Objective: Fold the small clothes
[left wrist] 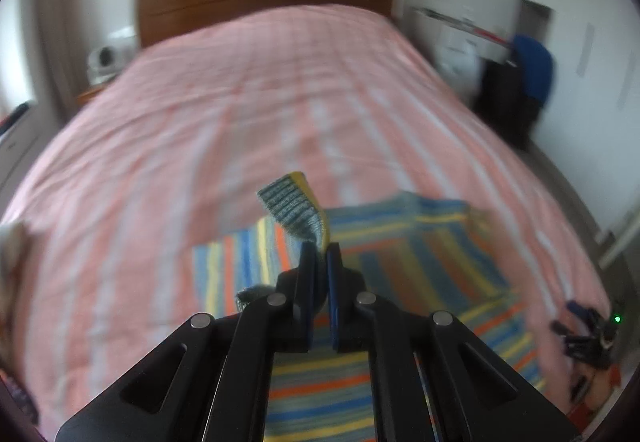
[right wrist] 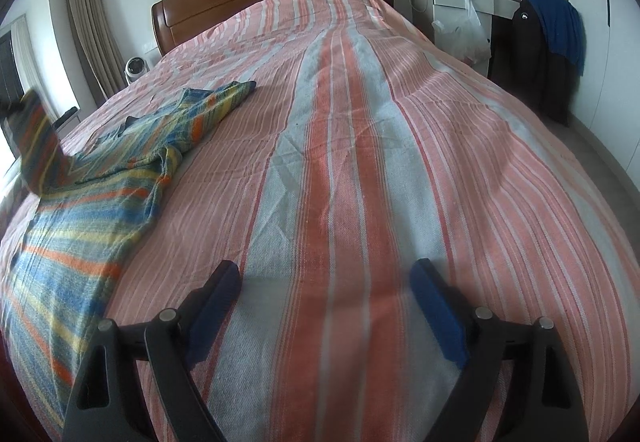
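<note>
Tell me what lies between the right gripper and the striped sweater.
Only bare bedspread, seen in the right wrist view: the open right gripper hovers apart from the sweater to its left.

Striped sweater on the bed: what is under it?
The striped sweater lies spread on the pink striped bedspread, which shows all around it. The left tool pinches its cuff up. Anything beneath the fabric is hidden.

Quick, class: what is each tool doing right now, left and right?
Left tool: shut on the cuff of the striped sweater, lifting it.
Right tool: open, holding nothing, above the bedspread.
</note>
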`<state>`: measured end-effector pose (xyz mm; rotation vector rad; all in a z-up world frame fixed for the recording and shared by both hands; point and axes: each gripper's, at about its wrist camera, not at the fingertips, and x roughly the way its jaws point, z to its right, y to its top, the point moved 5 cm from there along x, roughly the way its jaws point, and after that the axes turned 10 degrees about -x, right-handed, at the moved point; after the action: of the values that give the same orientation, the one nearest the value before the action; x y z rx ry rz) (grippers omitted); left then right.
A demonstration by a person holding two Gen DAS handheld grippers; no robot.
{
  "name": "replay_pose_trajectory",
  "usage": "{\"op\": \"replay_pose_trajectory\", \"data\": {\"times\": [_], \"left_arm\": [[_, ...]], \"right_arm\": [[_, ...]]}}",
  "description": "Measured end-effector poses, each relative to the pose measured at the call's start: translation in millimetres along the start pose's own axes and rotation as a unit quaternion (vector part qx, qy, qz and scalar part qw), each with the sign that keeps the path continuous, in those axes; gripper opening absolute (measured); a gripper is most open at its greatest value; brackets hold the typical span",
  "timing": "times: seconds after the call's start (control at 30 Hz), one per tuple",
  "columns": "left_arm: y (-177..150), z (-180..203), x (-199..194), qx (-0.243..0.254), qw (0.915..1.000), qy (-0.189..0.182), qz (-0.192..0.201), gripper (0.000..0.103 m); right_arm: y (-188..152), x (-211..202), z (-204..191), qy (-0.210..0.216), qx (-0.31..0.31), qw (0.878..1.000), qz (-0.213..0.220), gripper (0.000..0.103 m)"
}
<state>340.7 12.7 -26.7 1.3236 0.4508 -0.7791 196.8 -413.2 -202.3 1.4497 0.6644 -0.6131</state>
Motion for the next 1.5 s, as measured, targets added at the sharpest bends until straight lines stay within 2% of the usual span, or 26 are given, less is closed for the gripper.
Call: {"op": "replay_pose_trajectory", "data": {"times": [0.03,0.1,0.13,0.17,0.27,0.33,0.43,0.5,0.53,0.57,0.6,0.63,0.7,0.83,0.97,1.03,1.1,1.2,1.33,1.5], "left_arm": [[-8.0,20.7,16.3,0.012,0.9998,-0.007,-0.011,0.010],[-31.2,47.4,51.0,0.021,0.9983,-0.009,-0.053,0.045],[-39.1,50.7,60.8,0.017,0.9976,0.001,-0.067,0.073],[-46.2,49.8,68.6,0.008,0.9975,0.010,-0.070,0.076],[-55.1,33.8,70.6,-0.021,0.9972,-0.006,-0.072,0.076],[-54.0,8.2,69.7,-0.043,0.9967,0.013,-0.067,0.078],[-60.0,-39.5,72.6,-0.066,0.9932,0.074,-0.060,0.090],[-82.0,-79.9,85.7,-0.065,0.9837,0.144,-0.086,0.090],[-98.4,-105.0,90.9,-0.065,0.9754,0.183,-0.104,0.086],[-106.7,-119.2,90.8,-0.071,0.9727,0.191,-0.111,0.090],[-116.0,-136.8,80.8,-0.104,0.9764,0.160,-0.102,0.092],[-119.3,-145.2,71.5,-0.131,0.9763,0.143,-0.095,0.094],[-126.3,-160.5,46.3,-0.164,0.9702,0.155,-0.088,0.093],[-141.7,-164.5,-3.2,-0.182,0.9728,0.130,-0.058,0.094],[-161.8,-165.1,-48.4,-0.182,0.9725,0.140,-0.042,0.097],[-172.1,-166.4,-62.2,-0.176,0.9690,0.168,-0.041,0.098],[-181.8,-163.8,-63.2,-0.174,0.9666,0.185,-0.040,0.098],[-194.6,-164.3,-50.8,-0.178,0.9667,0.182,-0.025,0.100],[-209.5,-182.0,-25.1,-0.202,0.9588,0.197,-0.030,0.100],[-218.6,-192.6,-24.5,-0.199,0.9611,0.191,-0.012,0.101]], "right_arm": [[-0.1,0.0,-0.1,0.000,0.000,1.000,0.000,0.087],[-0.1,-0.2,0.0,0.000,0.000,1.000,0.000,0.087],[-0.3,-0.3,0.2,0.001,0.001,1.000,0.000,0.087],[-0.5,-0.5,0.3,0.002,0.001,1.000,0.001,0.087],[-0.7,-1.0,0.7,0.003,0.002,1.000,0.001,0.087],[-0.7,-1.1,0.9,0.003,0.002,1.000,0.001,0.087],[-0.9,-1.2,0.7,0.004,0.003,1.000,0.002,0.088],[-0.6,-1.1,0.4,0.004,0.002,1.000,0.001,0.088],[-0.6,-1.3,0.4,0.004,0.002,1.000,0.001,0.088],[-0.7,-1.3,0.5,0.004,0.002,1.000,0.001,0.088],[-0.8,-1.2,0.5,0.004,0.002,1.000,0.001,0.088],[-0.8,-1.3,0.5,0.004,0.002,1.000,0.001,0.088],[-0.8,-1.2,0.9,0.004,0.002,1.000,0.001,0.088],[-1.0,-1.9,0.6,0.005,0.002,1.000,0.001,0.088],[-1.0,-1.7,0.4,0.005,0.003,1.000,0.002,0.088],[-1.0,-1.8,0.5,0.005,0.003,1.000,0.002,0.088],[-1.0,-1.9,0.6,0.006,0.003,1.000,0.002,0.088],[-0.9,-2.6,0.0,0.007,0.004,1.000,0.003,0.088],[-1.0,-2.7,0.3,0.007,0.004,1.000,0.003,0.088],[-1.7,-3.7,1.3,0.013,0.008,1.000,0.005,0.089]]}}
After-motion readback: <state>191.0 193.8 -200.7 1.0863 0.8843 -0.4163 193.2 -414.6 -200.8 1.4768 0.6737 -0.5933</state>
